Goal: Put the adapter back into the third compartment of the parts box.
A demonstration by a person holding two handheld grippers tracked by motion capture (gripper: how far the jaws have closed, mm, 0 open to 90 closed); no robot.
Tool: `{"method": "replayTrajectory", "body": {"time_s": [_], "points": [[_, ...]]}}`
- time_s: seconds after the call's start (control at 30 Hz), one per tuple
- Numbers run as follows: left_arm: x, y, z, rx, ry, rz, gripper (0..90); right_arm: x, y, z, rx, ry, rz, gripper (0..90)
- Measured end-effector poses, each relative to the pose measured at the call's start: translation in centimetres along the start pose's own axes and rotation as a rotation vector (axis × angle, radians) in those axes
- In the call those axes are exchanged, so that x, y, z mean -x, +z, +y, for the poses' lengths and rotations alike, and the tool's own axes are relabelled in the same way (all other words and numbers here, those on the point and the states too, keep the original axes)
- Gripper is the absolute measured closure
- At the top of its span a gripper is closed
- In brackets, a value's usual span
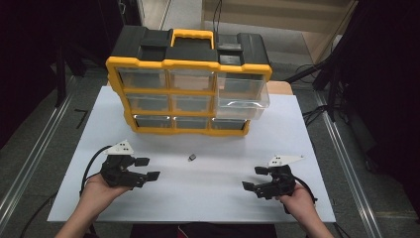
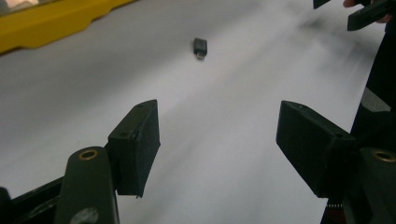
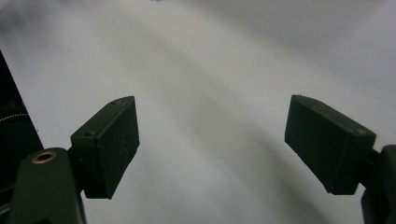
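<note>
White tabletop [image 1: 198,188]; small black adapter [image 1: 192,157] lies bare between our grippers, near the yellow organizer [image 1: 188,84]; left gripper [image 1: 147,168] jaws wide, empty; right gripper [image 1: 253,178] likewise.

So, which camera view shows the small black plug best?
The left gripper view: the plug lies large on the white table, its metal end visible. The high view gives a tiny dark speck.
</note>
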State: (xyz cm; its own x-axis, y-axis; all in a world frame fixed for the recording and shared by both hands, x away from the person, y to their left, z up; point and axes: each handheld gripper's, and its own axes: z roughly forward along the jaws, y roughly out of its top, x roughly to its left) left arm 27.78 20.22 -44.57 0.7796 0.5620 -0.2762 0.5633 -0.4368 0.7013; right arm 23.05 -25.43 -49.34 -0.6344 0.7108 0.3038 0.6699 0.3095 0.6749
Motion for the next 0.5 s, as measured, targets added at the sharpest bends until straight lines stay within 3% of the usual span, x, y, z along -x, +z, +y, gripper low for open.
{"method": "replayTrajectory", "body": {"time_s": [0.5], "points": [[0.0,1.7,2.6,-0.026,0.026,-0.025,31.7,0.0,0.0,0.0,-0.001,-0.005,0.0,16.0]]}}
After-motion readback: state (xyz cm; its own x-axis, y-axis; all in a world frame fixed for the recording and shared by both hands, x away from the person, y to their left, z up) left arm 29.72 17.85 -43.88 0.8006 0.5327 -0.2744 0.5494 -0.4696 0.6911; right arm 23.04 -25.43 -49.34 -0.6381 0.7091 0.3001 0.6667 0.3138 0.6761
